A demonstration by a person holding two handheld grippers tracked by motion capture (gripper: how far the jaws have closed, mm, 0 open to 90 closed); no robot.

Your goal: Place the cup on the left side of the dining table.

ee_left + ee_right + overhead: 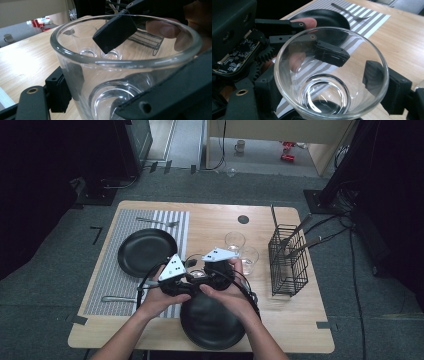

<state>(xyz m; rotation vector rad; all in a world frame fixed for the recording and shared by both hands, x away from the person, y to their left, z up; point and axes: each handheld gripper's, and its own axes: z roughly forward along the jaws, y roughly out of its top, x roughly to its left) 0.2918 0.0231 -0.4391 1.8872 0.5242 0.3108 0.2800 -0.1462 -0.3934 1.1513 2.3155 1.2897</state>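
A glass-to-glass handover is under way: both the left tongs (192, 279) and right tongs (209, 276) pinch the glass (329, 75) just above the near black plate (212, 322). Next, one pair should probably let go.

Both forearms come in from the near edge and converge at mid-table. The left gripper (186, 276) and right gripper (206, 271) meet, jaws clamped, hands wrapped around each.

Wooden table (215, 217) on grey carpet (45, 270)
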